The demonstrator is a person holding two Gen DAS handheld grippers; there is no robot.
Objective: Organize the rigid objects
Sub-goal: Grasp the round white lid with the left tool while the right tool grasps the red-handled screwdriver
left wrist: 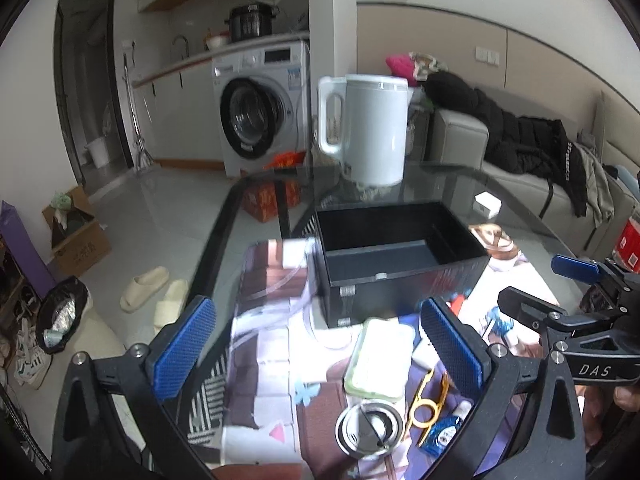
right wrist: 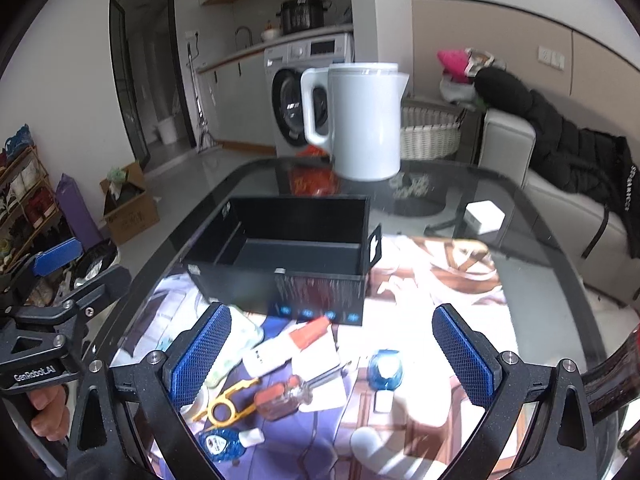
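Small rigid items scattered on printed mat point(right wrist: 432, 364) before empty black box point(right wrist: 288, 256); both grippers open, holding nothing.

Black box open-topped, upright on glass table point(right wrist: 520, 216), beyond both sets of fingers. Nearer than box, between it and right gripper point(right wrist: 334, 356): red-handled screwdriver point(right wrist: 280, 398), yellow plastic tool point(right wrist: 224, 402), white tube with orange cap point(right wrist: 288, 346), blue round case point(right wrist: 385, 369), blue-and-white teardrop item point(right wrist: 218, 444). Screwdriver and tube centred within right gripper's wide-spread jaws, untouched. Green-rimmed white container point(left wrist: 380, 360) and round metal lid point(left wrist: 370, 428) between spread fingers of left gripper point(left wrist: 318, 350), likewise untouched. White kettle point(right wrist: 364, 120) upright behind box; small white box point(right wrist: 484, 216) apart to the right on bare glass.
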